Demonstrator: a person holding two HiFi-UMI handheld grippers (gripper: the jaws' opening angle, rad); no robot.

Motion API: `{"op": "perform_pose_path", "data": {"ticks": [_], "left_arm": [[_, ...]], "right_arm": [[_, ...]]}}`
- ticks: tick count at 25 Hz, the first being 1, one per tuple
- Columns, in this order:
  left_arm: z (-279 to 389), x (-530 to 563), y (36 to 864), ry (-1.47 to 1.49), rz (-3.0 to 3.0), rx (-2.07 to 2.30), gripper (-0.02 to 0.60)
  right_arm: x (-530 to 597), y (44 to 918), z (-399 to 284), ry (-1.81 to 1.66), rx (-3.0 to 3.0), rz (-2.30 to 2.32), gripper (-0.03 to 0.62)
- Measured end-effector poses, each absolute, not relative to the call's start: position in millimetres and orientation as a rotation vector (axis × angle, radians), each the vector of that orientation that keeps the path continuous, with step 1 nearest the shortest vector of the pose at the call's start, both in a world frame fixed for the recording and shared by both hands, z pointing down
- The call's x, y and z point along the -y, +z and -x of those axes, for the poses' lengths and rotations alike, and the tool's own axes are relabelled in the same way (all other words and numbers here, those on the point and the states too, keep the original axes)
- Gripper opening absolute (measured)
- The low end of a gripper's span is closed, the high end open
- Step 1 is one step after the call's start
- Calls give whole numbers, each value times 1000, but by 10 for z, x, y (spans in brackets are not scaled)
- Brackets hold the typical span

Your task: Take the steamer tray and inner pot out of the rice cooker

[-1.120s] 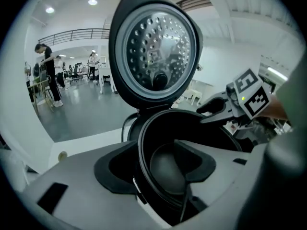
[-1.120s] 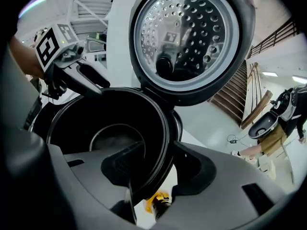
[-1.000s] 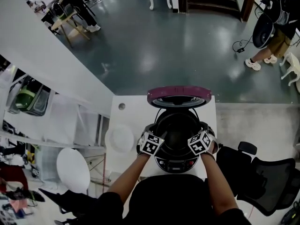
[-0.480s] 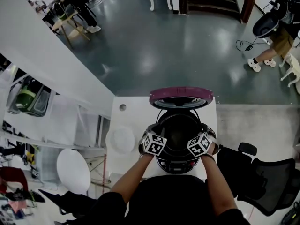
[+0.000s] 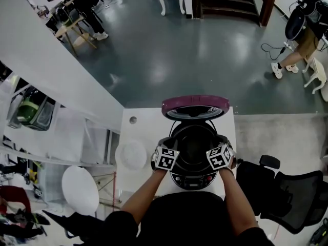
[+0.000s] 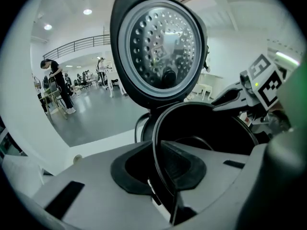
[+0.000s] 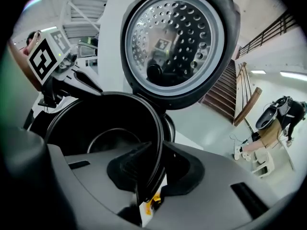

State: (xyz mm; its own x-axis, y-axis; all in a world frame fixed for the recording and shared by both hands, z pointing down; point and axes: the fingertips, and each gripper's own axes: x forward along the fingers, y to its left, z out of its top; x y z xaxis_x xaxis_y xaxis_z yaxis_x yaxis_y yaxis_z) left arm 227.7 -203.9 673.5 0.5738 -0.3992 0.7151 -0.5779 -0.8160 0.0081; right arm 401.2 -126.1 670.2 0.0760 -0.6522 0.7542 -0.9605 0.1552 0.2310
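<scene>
A black rice cooker [image 5: 193,155] stands on the white table with its purple-edged lid [image 5: 196,106] raised. The dark inner pot [image 5: 195,140] sits inside it. My left gripper [image 5: 168,157] is at the pot's left rim and my right gripper [image 5: 220,156] at its right rim. In the left gripper view the thin pot rim [image 6: 156,147] runs between the pads of the left gripper [image 6: 163,178], which press on it. The right gripper view shows the right gripper [image 7: 146,176] clamped on the rim [image 7: 156,143] the same way. Both pairs of jaws have just been closing. A white round tray [image 5: 131,154] lies left of the cooker.
The table [image 5: 138,132] ends close behind the lid, with grey floor beyond. A black office chair [image 5: 287,199] is at the right and a white round stool [image 5: 80,187] at the left. People stand far off on the floor.
Both grippers stay at the pot's rim and their marker cubes have rolled slightly. A person at the far right of the floor has shifted.
</scene>
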Motion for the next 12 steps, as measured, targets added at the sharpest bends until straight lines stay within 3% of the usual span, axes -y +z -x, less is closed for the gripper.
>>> {"op": "perform_pose_path", "data": {"ticks": [12], "left_arm": [[-2231,2034,6551,957,-2542,869,37]], "right_arm": [[1262,6556,-4061,733,1770,-1764,34]]}}
